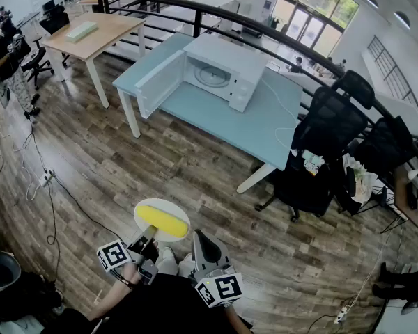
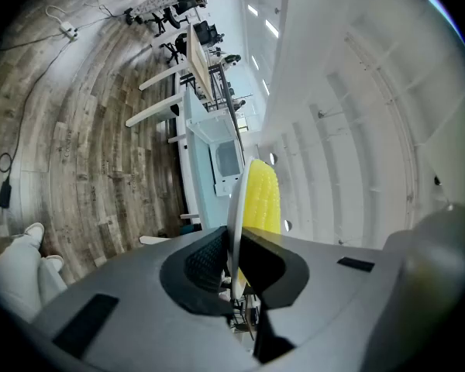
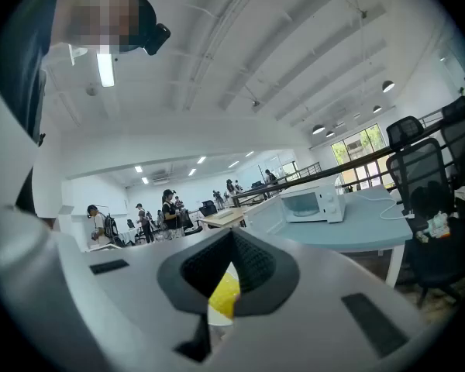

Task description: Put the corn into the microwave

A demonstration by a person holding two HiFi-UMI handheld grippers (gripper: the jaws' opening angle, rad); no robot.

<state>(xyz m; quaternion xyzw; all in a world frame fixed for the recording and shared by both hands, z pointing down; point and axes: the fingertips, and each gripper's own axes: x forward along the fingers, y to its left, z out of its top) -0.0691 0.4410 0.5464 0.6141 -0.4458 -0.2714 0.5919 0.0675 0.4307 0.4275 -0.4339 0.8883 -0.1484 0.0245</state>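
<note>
We find the corn [image 1: 163, 220] lying on a white plate [image 1: 160, 202], lower centre. The left gripper [image 1: 145, 243] clamps the plate's rim; the right gripper [image 1: 202, 245] has its jaws together, empty. The microwave [image 1: 219, 72] stands open on the table [image 1: 216, 120], upper centre.

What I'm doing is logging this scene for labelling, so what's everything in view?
corn: one, yellow, on the plate
plate: one, white, rim in the left gripper
microwave: one, white, door open, on the blue table
blue table: one, light blue, ahead
wooden desk: one, tan, far left
office chairs: at least two, black, right of the blue table
left gripper: one, grey, shut on the plate
right gripper: one, grey, jaws together, beside the plate
</note>
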